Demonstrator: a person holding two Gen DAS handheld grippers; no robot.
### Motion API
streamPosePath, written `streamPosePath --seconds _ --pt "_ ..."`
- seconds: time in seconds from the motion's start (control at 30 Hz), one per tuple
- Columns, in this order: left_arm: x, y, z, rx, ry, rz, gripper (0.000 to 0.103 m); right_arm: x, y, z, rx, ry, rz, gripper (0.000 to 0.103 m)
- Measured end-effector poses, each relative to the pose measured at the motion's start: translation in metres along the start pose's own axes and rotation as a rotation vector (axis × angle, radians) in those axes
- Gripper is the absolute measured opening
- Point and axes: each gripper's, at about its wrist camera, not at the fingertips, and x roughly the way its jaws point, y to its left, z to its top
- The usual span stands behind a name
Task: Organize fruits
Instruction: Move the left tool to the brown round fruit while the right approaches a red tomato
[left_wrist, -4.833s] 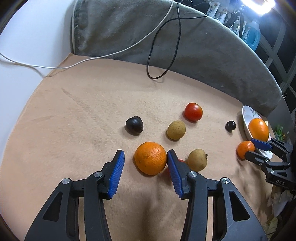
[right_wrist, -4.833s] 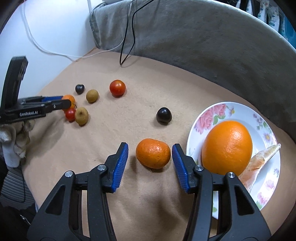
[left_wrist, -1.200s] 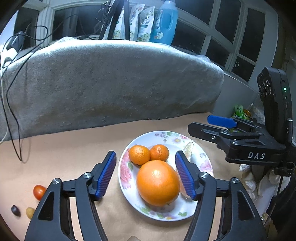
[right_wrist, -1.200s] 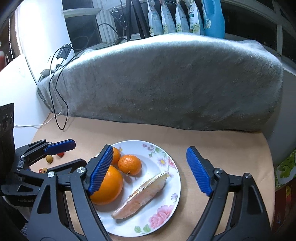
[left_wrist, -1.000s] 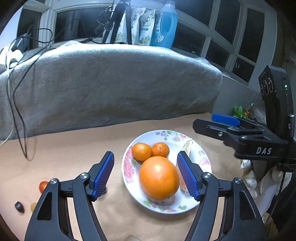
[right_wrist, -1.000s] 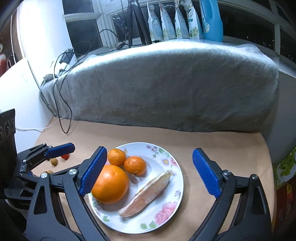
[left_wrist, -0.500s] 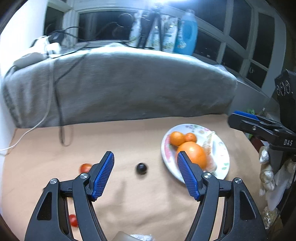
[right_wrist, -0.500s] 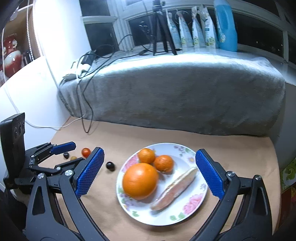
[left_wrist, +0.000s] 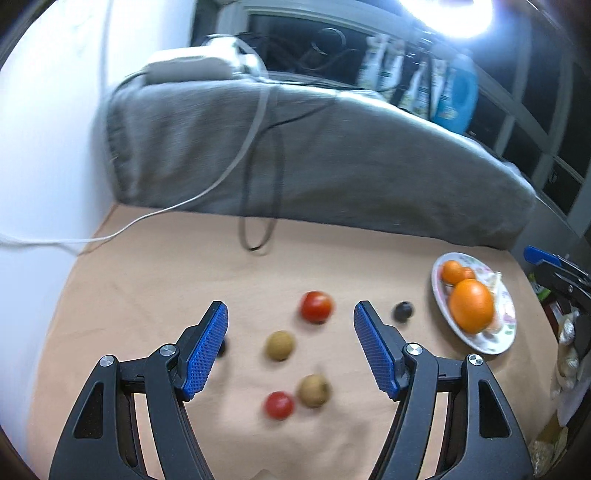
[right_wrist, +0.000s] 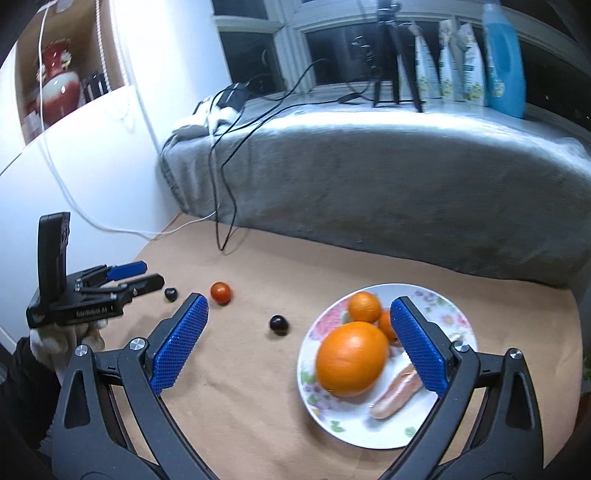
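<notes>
1. The tan cloth carries everything, and the flowered plate on it serves as the landmark. The plate lies at the cloth's right end in the left wrist view, below the grey blanket.
2. The large orange sits on the plate with two small oranges touching it on the far side and a peeled segment beside it. I judge this part of the sorting done.
3. The right gripper hangs over the plate's near rim with its jaws spread wide and nothing between the pads. It has just been opening.
4. The left gripper is well left of the plate, released, its pads clear of every fruit.
5. Loose fruit lies left of the plate. A dark plum is just beside it, a red tomato farther left, then two tan round fruits, a small red one, and another dark fruit farthest off.
6. The step in hand is probably picking the next loose fruit.
   - Centre one fruit between the pads before closing.
   - The tan one beside the small red one needs care, since they nearly touch.
   - Close gently, as round fruit is likely to roll on cloth.
</notes>
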Motion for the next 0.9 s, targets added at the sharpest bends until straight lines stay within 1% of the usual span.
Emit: streamPosePath --seconds 0.2,0.3,0.37,0.47,0.53,0.6,0.7,0.83,0.9 --pt "0.005 0.025 -0.011 -0.045 0.026 0.019 0.07 0.017 0.014 0.0 -0.029 0.032 0.026 0.101" --pt "0.01 0.028 -0.017 -0.052 0.042 0.008 0.065 0.029 0.018 0.003 -0.034 0.05 0.04 0.101" --pt "0.015 0.028 -0.019 -0.053 0.051 -0.003 0.059 0.037 0.022 0.005 -0.037 0.064 0.056 0.101" --pt "0.021 0.027 -0.023 -0.049 0.07 -0.022 0.052 0.051 0.028 0.008 -0.038 0.09 0.083 0.101" --pt "0.025 0.024 -0.025 -0.042 0.08 -0.036 0.049 0.061 0.031 0.01 -0.033 0.107 0.1 0.1" --pt "0.028 0.021 -0.027 -0.033 0.087 -0.043 0.047 0.072 0.034 0.012 -0.027 0.127 0.123 0.096" --pt "0.031 0.019 -0.028 -0.025 0.092 -0.051 0.046 0.088 0.04 0.014 -0.023 0.157 0.148 0.094" --pt "0.035 0.02 -0.029 -0.024 0.1 -0.053 0.045 0.108 0.05 0.016 -0.02 0.197 0.174 0.086" --pt "0.035 0.02 -0.031 -0.018 0.101 -0.051 0.045 0.116 0.055 0.015 -0.021 0.212 0.18 0.085"
